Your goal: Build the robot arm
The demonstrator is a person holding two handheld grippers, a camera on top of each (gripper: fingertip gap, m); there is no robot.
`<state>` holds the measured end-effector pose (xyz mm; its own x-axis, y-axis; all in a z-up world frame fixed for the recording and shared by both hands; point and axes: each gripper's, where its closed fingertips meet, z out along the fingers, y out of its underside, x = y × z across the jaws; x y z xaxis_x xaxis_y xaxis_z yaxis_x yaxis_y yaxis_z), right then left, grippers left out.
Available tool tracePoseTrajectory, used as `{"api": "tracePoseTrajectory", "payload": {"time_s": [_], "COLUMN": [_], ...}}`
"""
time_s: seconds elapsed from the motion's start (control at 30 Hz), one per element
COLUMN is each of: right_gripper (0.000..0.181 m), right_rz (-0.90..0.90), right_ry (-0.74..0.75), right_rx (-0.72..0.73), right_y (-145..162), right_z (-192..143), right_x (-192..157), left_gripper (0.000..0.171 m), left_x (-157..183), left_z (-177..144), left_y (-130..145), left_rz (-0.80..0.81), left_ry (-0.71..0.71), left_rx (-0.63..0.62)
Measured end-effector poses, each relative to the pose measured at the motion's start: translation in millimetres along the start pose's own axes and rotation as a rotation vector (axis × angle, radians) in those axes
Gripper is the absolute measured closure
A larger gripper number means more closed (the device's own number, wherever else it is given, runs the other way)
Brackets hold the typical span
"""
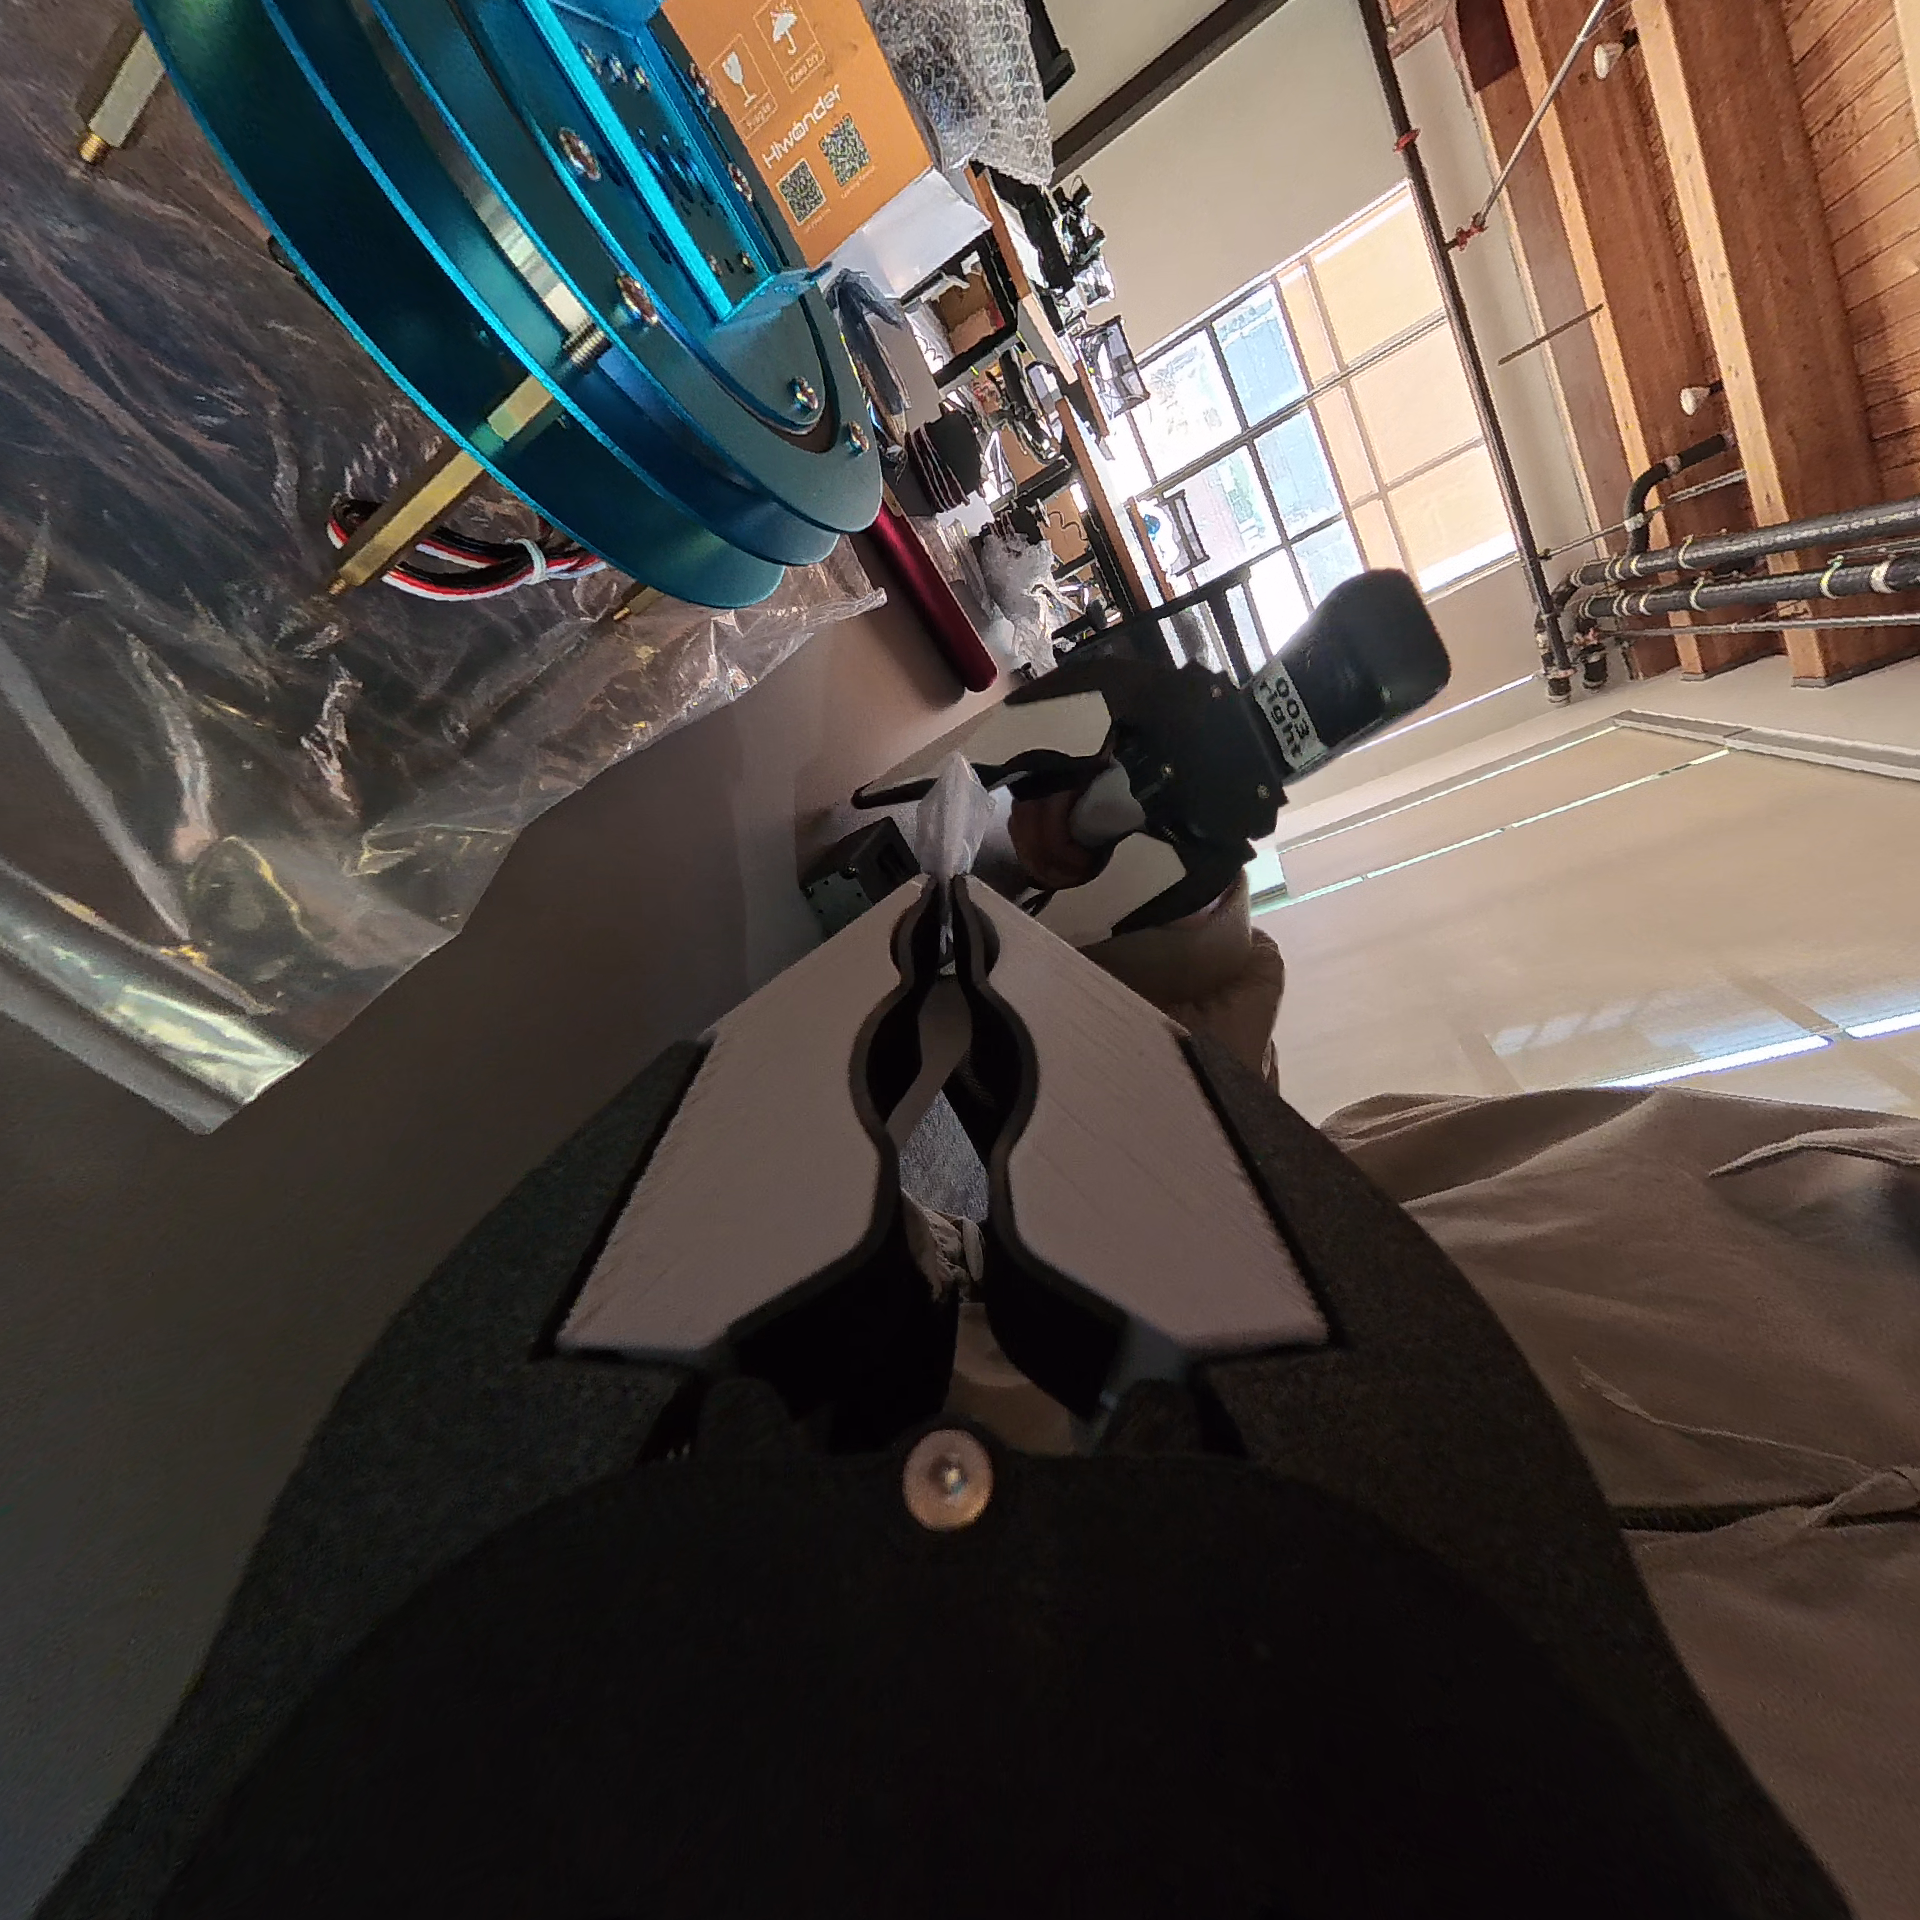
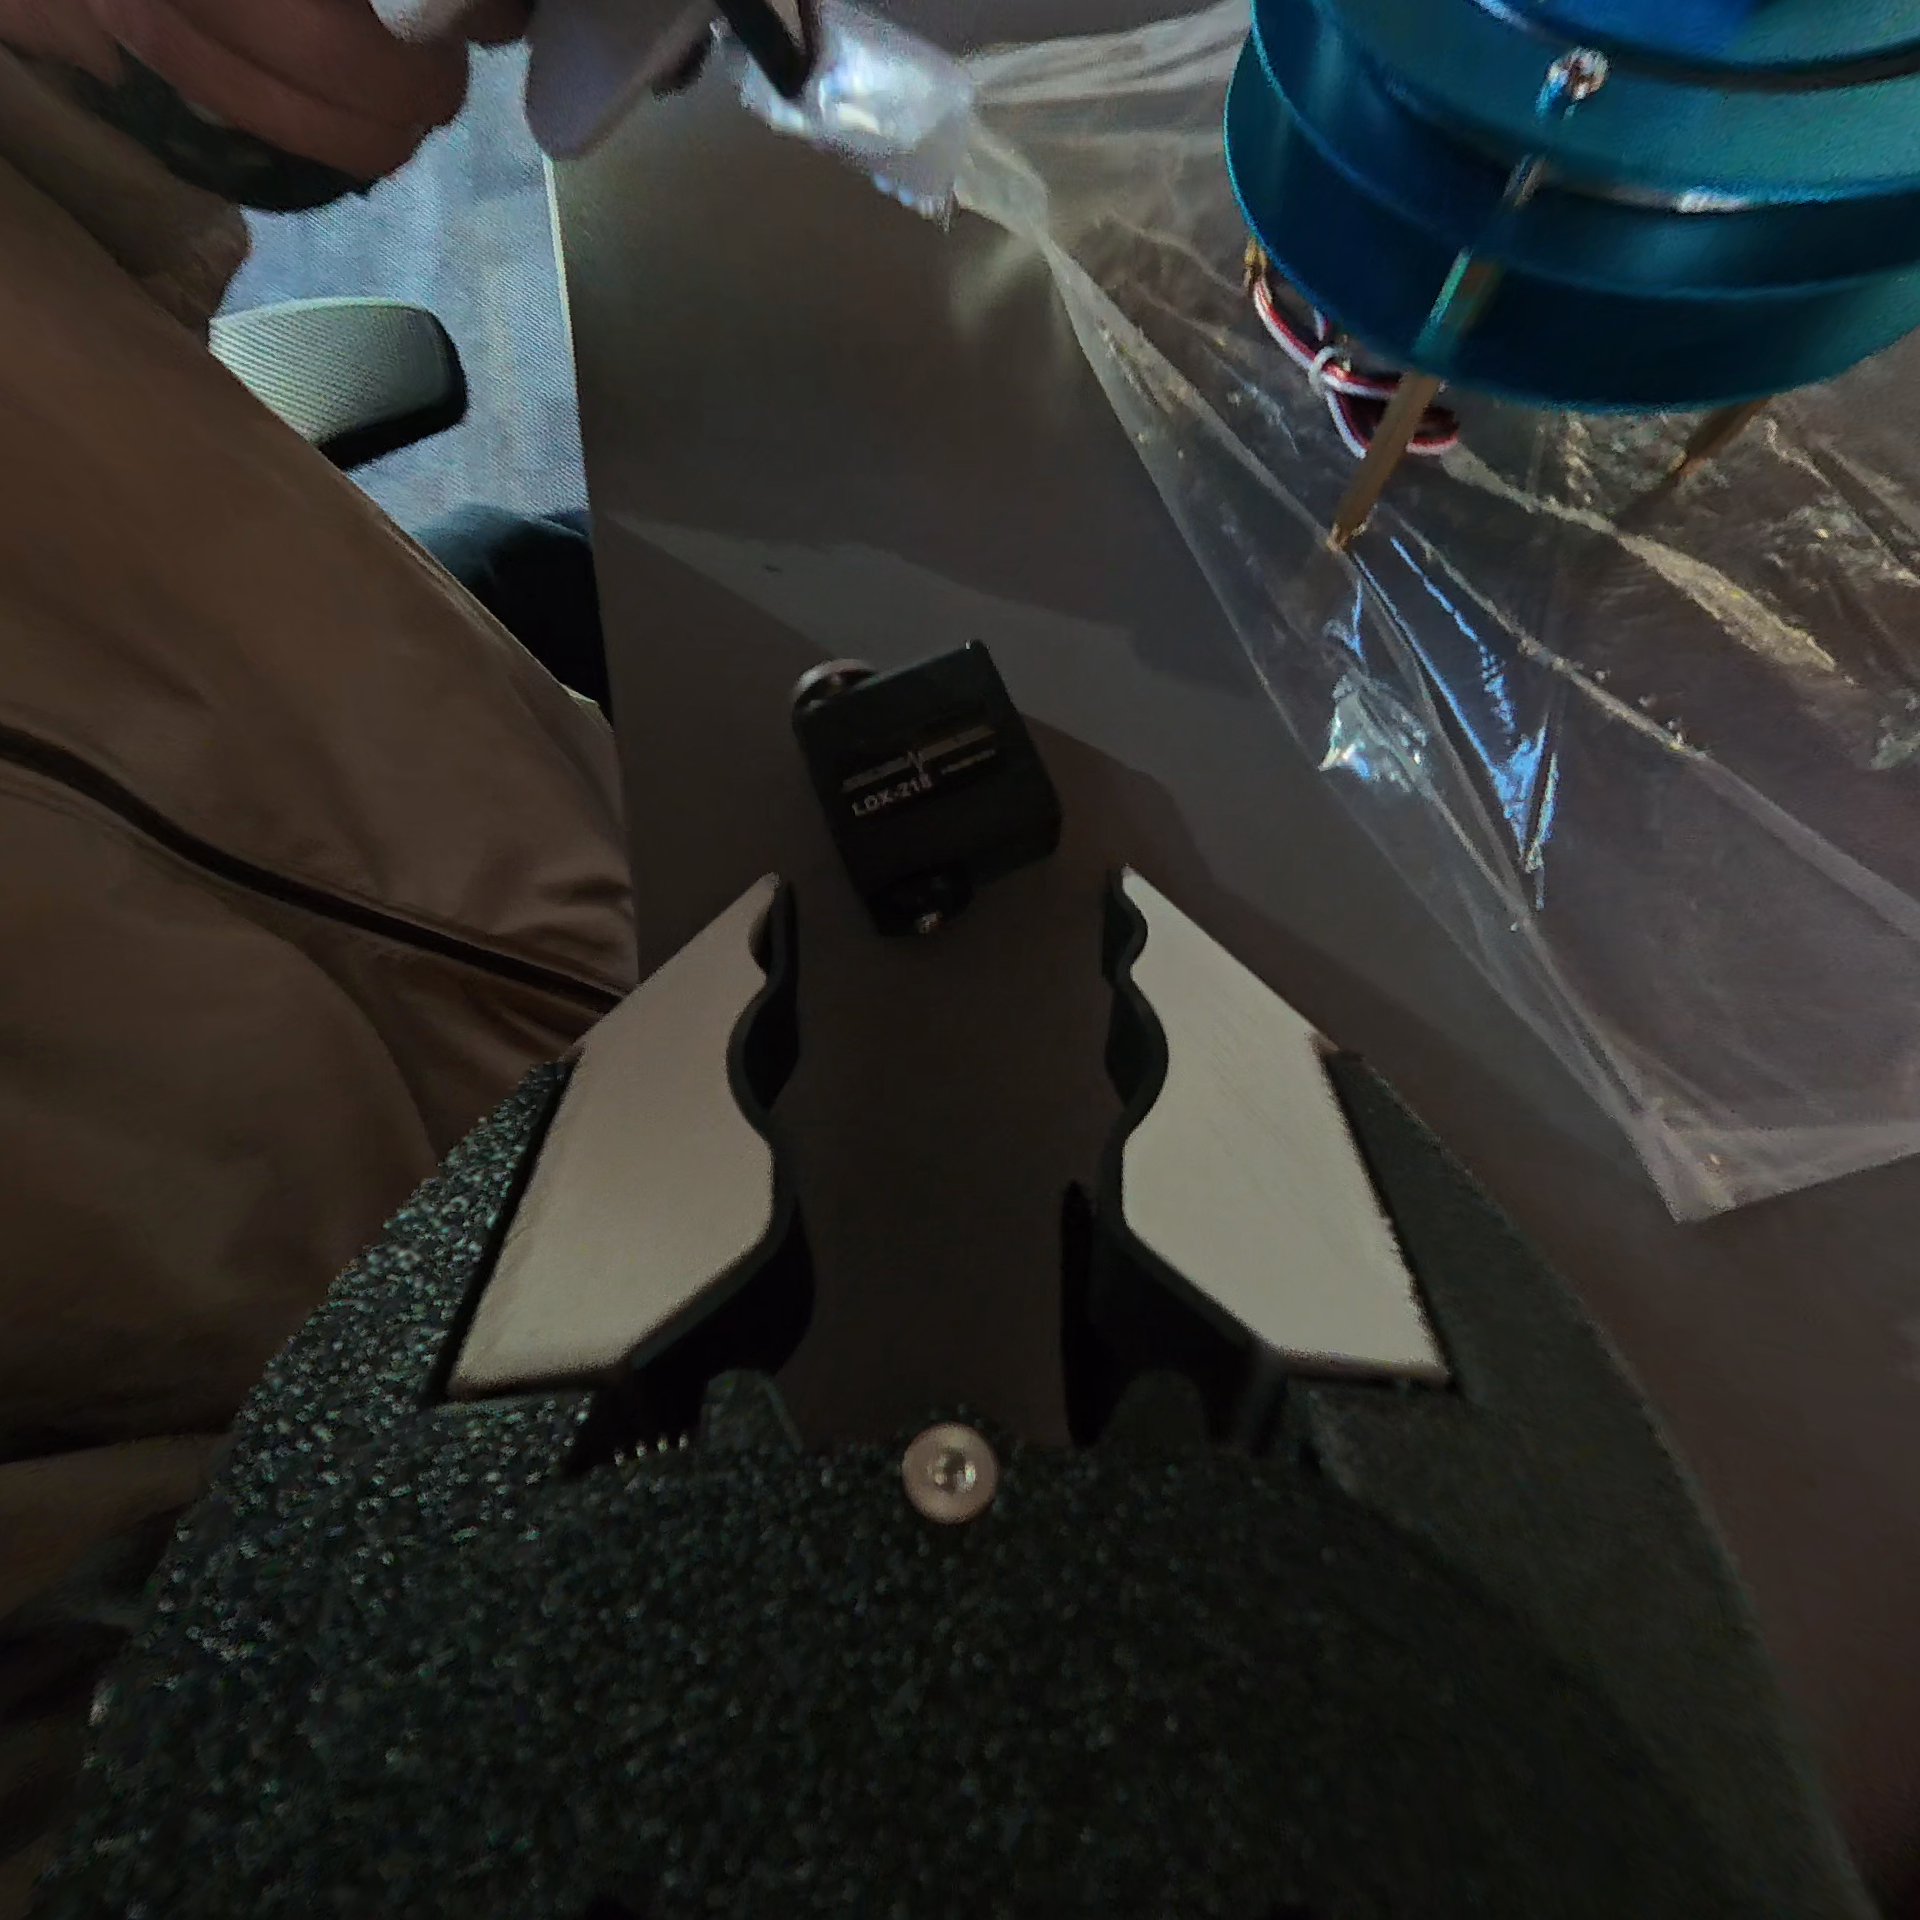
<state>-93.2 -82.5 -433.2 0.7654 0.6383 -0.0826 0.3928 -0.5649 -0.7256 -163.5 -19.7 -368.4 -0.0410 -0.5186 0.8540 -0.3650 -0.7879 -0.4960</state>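
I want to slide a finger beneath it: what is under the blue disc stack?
Under the blue disc stack: brass standoffs resting on a clear plastic sheet, plus red-white-black wires. The rest of its underside is hidden.

A stack of round teal-blue metal plates (image 1: 499, 260) on brass standoffs stands on the grey table (image 2: 831, 468), red, white and black wires (image 1: 468, 561) bunched beneath it (over crinkled clear plastic sheet (image 2: 1558, 727)). A small black box-shaped servo (image 2: 925, 790) lies on bare table. Farther off, an orange cardboard box (image 1: 821, 114) sits beside a dark red cylinder (image 1: 935, 603).
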Motion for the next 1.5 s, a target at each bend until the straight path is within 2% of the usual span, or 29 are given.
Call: {"api": "tracePoseTrajectory", "payload": {"time_s": [0.1,0.27,0.47,0.6,0.8,0.87,0.97,1.07,1.17,1.23,1.37,1.5], "right_gripper": [0.125,0.127,0.132,0.165,0.166,0.166,0.154,0.145,0.137,0.119,0.117,0.126], "right_rz": [0.015,-0.018,-0.105,-0.12,-0.131,-0.109,-0.075,-0.1,-0.129,-0.112,-0.033,-0.269], "right_ry": [-0.088,-0.138,-0.078,-0.049,-0.006,-0.013,-0.018,-0.009,-0.044,-0.137,-0.434,-0.442], "right_rx": [0.002,-0.049,-0.049,-0.045,-0.042,-0.051,-0.042,-0.012,-0.054,-0.073,-0.127,-0.247], "right_y": [-2,-1,1,1,1,1,-6,-14,-10,-11,-23,-20], "right_z": [1,4,6,7,7,6,6,4,0,-1,3,16], "right_x": [0,5,7,6,5,5,2,1,9,13,6,-4], "left_gripper": [0.171,0.171,0.171,0.171,0.171,0.171,0.171,0.171,0.171,0.171,0.171,0.171], "left_x": [1,3,3,4,4,5,5,5,4,4,9,13], "left_z": [1,-1,-2,-2,-3,-4,-5,-7,-9,-9,-8,-11], "left_y": [0,-2,-2,-2,-2,-2,-2,-2,-2,-1,1,0], "left_rz": [0.003,0.007,0.002,0.005,0.007,0.007,0.01,0.009,0.008,0.011,0.023,0.031], "left_ry": [0.003,0.004,0.006,0.006,0.009,0.012,0.014,0.016,0.016,0.016,0.019,0.015], "left_rx": [-0.002,0.01,0.018,0.018,0.017,0.016,0.017,0.023,0.023,0.018,0.013,0.032]}}
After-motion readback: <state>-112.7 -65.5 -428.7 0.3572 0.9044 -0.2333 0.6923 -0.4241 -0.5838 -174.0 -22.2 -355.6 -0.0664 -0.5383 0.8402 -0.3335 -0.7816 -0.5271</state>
